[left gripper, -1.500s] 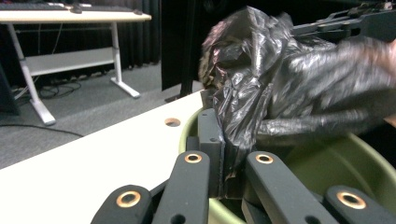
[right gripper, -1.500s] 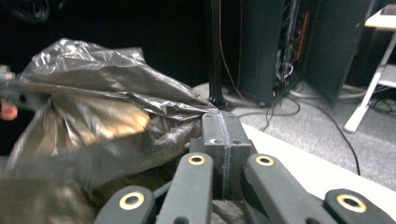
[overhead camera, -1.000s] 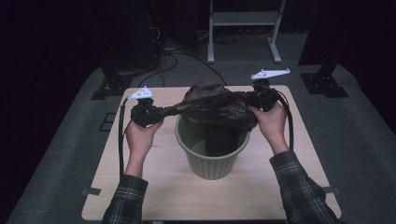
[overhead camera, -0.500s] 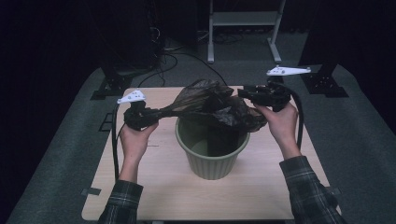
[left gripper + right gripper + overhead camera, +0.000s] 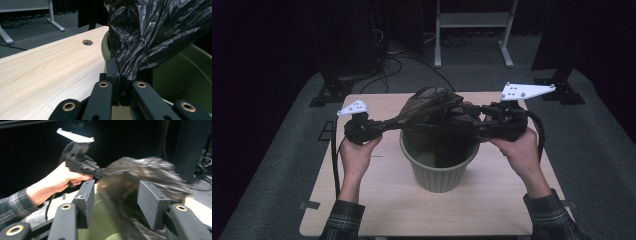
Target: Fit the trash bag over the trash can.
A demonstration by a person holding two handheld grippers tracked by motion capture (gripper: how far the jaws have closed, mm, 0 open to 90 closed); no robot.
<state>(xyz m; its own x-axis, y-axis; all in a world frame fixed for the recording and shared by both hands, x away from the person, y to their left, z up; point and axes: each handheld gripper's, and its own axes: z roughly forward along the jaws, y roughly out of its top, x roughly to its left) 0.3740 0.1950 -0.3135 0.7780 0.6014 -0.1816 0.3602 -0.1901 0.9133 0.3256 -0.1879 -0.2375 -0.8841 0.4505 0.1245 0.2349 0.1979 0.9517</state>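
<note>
A black plastic bag (image 5: 432,107) hangs bunched over the mouth of a green bin (image 5: 439,172) at the middle of the table. My left gripper (image 5: 384,125) is left of the bin and shut on one gathered edge of the bag (image 5: 150,30), pinched between its jaws (image 5: 121,82). My right gripper (image 5: 469,117) is at the bin's right side. Its jaws (image 5: 116,200) have just been opening and stand apart, with the blurred bag (image 5: 140,170) between them and the pads off it. The left gripper (image 5: 100,173) also appears across the bin.
The bin stands on a light wooden table (image 5: 492,200) with a round cable hole (image 5: 87,42). Cables and a white metal stand (image 5: 472,22) are on the dark floor behind the table. A black equipment base (image 5: 562,90) sits off its far right corner.
The right gripper's jaws have opened off the bag, and that hand has shifted to the right and nearer the person. The left hand has edged slightly left, still gripping the bag.
</note>
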